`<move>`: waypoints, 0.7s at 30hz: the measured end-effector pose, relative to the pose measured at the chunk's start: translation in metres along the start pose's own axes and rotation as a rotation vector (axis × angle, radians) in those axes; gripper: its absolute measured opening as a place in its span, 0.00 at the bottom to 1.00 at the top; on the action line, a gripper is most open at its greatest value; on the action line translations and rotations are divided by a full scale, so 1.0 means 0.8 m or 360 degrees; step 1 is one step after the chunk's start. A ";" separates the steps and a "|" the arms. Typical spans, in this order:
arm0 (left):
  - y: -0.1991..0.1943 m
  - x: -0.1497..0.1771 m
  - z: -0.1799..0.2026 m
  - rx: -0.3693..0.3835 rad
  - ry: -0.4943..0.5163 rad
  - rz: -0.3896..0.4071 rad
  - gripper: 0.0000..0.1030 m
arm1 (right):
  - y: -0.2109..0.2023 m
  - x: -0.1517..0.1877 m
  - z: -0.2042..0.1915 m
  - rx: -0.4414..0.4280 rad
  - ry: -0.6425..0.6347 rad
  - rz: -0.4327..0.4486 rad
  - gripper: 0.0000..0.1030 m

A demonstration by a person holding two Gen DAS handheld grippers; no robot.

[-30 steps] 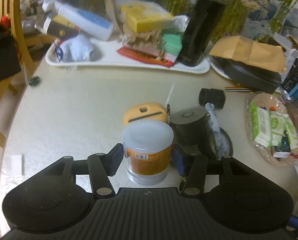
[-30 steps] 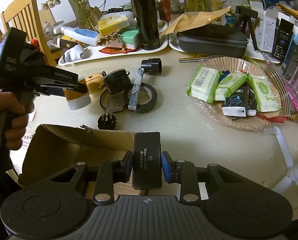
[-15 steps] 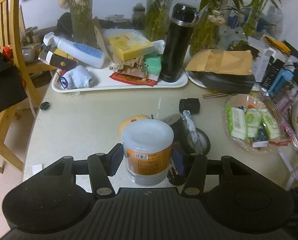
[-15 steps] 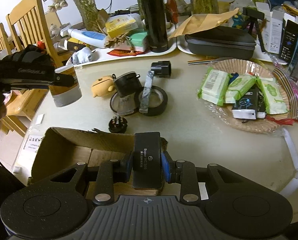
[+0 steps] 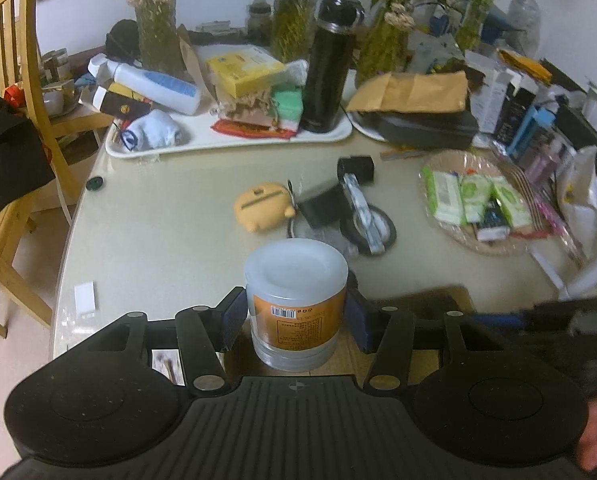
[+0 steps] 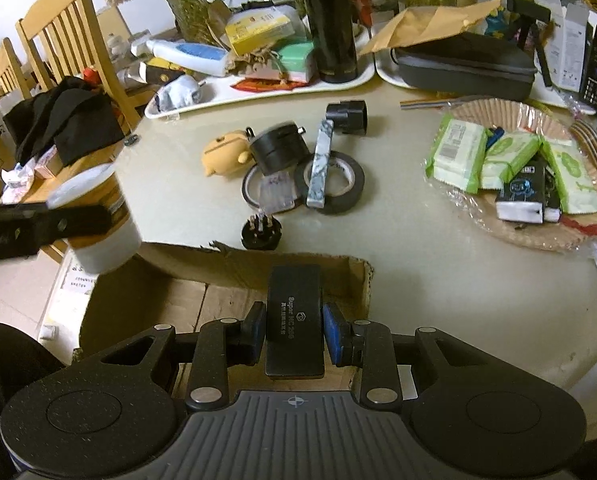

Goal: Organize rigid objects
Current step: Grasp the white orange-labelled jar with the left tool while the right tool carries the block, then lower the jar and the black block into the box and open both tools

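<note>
Pinching a white-lidded jar [image 5: 295,304] with an orange label, the left hand-held gripper [image 5: 294,318] is holding it upright, its pads pressing both sides; the jar is hanging above the near edge of the desk [image 5: 170,232], probably over the cardboard box [image 6: 186,300], though the blur is making that uncertain; the right hand-held gripper [image 6: 294,334] is clamping a flat black device [image 6: 294,320] with pale lettering, holding it over the open box; farther back, a yellow case [image 6: 223,153], a black tape roll [image 6: 336,184] and a round black plug [image 6: 260,233] are lying on the desk, near one another.
</note>
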State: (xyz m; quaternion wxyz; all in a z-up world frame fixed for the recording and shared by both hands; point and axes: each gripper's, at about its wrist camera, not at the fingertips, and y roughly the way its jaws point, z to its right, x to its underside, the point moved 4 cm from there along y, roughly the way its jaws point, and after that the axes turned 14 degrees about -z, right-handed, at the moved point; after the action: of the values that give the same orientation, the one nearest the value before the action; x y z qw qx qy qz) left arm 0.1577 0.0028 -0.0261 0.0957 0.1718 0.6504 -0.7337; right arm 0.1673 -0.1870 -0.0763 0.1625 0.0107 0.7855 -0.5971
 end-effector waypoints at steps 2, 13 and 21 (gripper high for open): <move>0.005 0.008 0.000 0.0007 -0.0006 -0.0034 0.51 | 0.004 0.000 -0.001 0.0022 -0.0005 -0.0024 0.32; 0.039 0.036 0.001 0.0010 0.0006 -0.0119 0.51 | 0.021 -0.001 -0.002 0.0061 0.0025 -0.0091 0.33; 0.056 0.036 -0.005 -0.0103 -0.0016 -0.0127 0.51 | 0.023 -0.004 -0.007 0.0033 -0.0003 -0.0085 0.51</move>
State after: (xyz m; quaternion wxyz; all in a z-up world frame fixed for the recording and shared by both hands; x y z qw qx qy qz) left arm 0.1478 0.0028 -0.0788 0.0752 0.1388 0.6796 -0.7163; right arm 0.1732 -0.1761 -0.0915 0.1471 -0.0090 0.7792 -0.6092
